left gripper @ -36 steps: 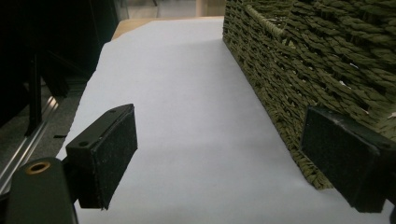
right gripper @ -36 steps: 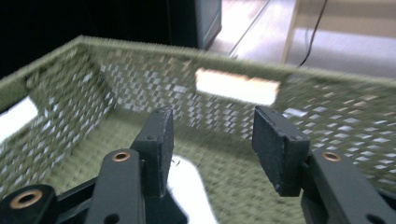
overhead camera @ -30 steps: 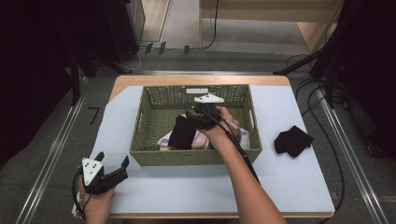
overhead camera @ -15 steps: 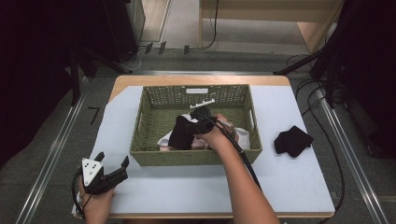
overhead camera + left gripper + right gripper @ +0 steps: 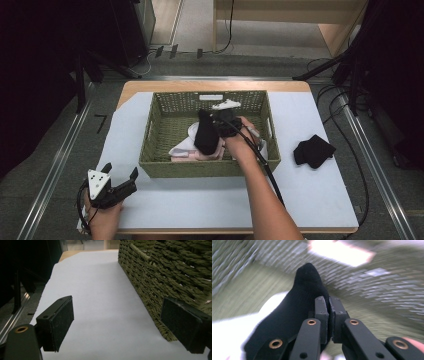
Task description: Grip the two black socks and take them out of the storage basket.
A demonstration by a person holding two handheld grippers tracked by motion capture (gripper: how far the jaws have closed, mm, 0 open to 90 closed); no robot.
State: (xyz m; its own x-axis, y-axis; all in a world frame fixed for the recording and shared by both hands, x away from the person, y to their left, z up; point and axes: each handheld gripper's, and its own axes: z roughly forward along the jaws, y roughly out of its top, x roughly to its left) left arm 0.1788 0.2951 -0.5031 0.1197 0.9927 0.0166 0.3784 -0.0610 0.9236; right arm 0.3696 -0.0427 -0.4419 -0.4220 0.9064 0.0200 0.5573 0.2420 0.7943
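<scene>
My right gripper (image 5: 217, 122) is inside the green woven basket (image 5: 210, 169). Its jaws have just been closing and now stand pressed together, pinching a black sock (image 5: 206, 133). In the right gripper view the black sock (image 5: 297, 312) hangs at the left of the shut right gripper (image 5: 329, 312), over the blurred basket floor. My left gripper (image 5: 121, 171) rests open near the table's front left corner, outside the basket. In the left gripper view, the left gripper (image 5: 117, 325) has only white paper between its pads, and the basket wall (image 5: 170, 277) runs along its right.
White and pink clothes (image 5: 182, 147) lie in the basket under the sock. Another black garment (image 5: 312, 150) lies on the white table cover (image 5: 200, 205) to the right of the basket. A cable trails from the right gripper along the forearm.
The right gripper has shifted a little inside the basket, and the black sock now stands more upright at its jaws. The left hand has not moved.
</scene>
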